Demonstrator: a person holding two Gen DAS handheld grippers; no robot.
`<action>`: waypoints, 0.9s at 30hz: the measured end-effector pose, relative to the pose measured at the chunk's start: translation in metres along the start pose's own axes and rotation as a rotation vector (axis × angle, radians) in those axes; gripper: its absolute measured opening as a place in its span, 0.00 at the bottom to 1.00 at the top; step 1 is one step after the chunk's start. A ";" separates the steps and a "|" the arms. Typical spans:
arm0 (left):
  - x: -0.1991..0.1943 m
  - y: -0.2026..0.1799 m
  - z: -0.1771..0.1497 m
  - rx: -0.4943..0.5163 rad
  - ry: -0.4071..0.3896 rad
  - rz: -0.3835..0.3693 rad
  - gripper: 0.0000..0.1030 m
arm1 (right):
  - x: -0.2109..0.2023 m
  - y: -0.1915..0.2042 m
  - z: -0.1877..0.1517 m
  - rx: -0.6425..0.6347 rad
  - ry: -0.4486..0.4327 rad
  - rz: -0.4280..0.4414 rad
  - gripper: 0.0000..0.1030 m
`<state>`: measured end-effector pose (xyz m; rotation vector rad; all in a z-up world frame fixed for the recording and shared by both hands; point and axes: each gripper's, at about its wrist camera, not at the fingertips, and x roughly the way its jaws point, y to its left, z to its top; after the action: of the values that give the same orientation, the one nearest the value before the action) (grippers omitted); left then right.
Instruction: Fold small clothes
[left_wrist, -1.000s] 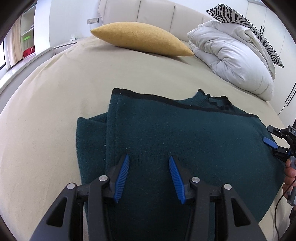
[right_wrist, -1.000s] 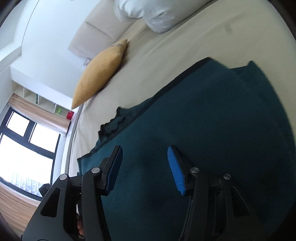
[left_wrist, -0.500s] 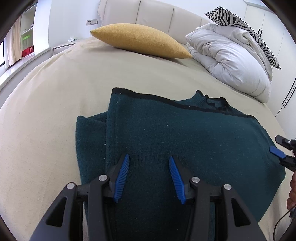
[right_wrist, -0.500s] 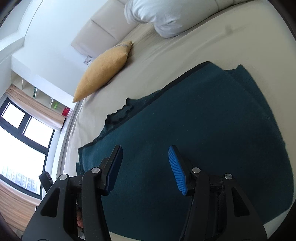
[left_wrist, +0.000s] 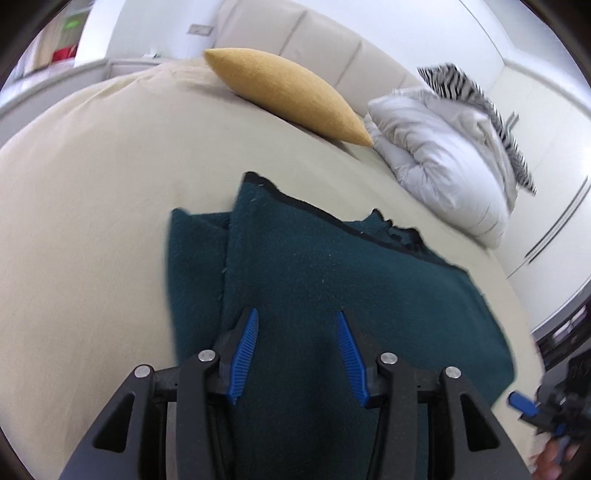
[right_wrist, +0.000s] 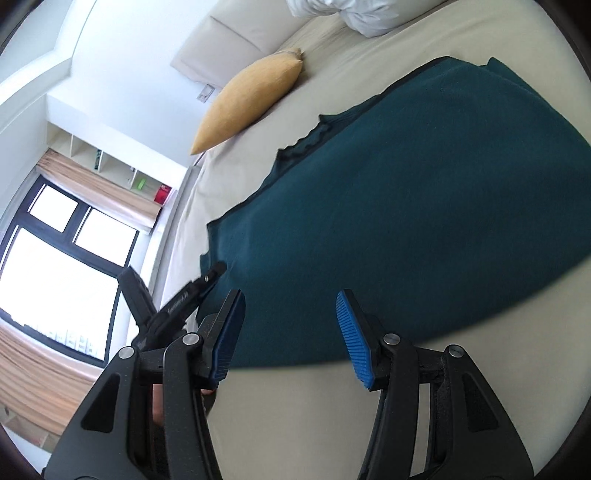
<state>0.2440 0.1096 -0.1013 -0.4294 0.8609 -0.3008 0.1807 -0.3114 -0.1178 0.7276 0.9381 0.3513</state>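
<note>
The left hand-held gripper hangs spread over the dark green sweater, gripping nothing; the right hand-held gripper is spread too, at its five-o'clock corner. The sweater lies mid-bed, sides folded in; a final fold seems left.

Open bed; pillows far.
</note>
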 end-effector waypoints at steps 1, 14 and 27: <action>-0.010 0.004 -0.003 -0.026 -0.011 -0.011 0.51 | -0.007 0.003 -0.006 -0.014 -0.002 0.003 0.49; -0.046 0.059 -0.024 -0.311 0.042 -0.130 0.76 | -0.030 0.001 -0.060 -0.001 0.035 0.039 0.51; -0.002 0.065 -0.007 -0.379 0.184 -0.241 0.24 | -0.019 0.009 -0.076 -0.012 0.089 0.040 0.51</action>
<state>0.2424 0.1657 -0.1355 -0.8718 1.0521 -0.4049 0.1075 -0.2847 -0.1286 0.7254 1.0060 0.4274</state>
